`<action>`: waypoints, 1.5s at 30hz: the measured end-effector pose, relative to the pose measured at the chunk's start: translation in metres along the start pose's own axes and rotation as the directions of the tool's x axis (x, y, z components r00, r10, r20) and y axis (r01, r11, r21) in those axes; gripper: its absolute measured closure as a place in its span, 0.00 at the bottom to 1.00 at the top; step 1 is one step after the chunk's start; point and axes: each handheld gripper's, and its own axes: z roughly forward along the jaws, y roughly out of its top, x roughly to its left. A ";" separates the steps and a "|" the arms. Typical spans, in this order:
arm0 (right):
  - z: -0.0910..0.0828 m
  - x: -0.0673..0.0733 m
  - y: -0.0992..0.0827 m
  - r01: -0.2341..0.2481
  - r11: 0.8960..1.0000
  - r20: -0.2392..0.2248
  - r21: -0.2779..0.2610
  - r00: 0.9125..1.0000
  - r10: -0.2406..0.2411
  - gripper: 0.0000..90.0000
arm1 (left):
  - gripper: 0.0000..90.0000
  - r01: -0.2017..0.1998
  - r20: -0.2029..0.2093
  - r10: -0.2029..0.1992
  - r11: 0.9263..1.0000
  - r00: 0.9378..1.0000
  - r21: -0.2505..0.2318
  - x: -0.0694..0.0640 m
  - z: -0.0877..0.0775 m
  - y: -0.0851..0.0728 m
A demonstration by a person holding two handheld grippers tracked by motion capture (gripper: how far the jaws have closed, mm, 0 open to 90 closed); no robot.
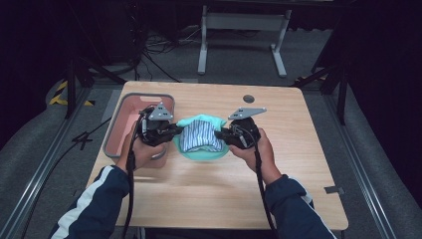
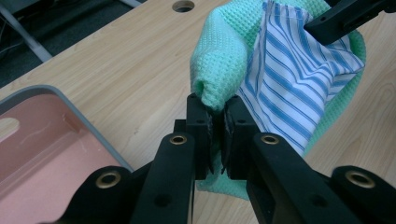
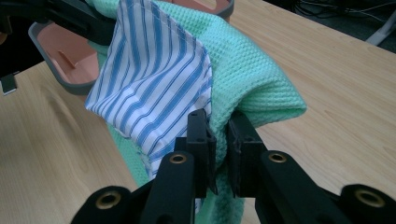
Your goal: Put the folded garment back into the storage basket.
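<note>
Left gripper view shows my left gripper [image 2: 215,122] clamped on the green cloth [image 2: 219,70], my right gripper [image 3: 218,135] likewise, perhaps catching the striped cloth [image 3: 154,88] too, mid-table, so I lift evenly.

Bright desk in a dark room, all three views a little soft.

From the high view, light falls from above onto the pale wood desk [image 1: 214,194], which stands out evenly lit while the far floor and both side edges sink into near black. Shadows are short and soft, pooled just under the hands and the cloths [image 1: 200,138]. No hard glare shows, only a mild sheen on the wood. The high picture is low in detail and slightly blurred. In the two gripper views the black tongs [image 2: 215,128] at the near edge are large and faintly soft, with small glints on their brass rivets, while the cloth weave just beyond is crisp; far corners go dim.
</note>
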 end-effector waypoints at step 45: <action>0.083 0.073 0.081 0.122 0.992 -0.149 0.004 0.982 -0.120 0.89 | 0.92 0.117 -0.238 -0.123 0.992 0.963 -0.039 0.060 -0.085 -0.047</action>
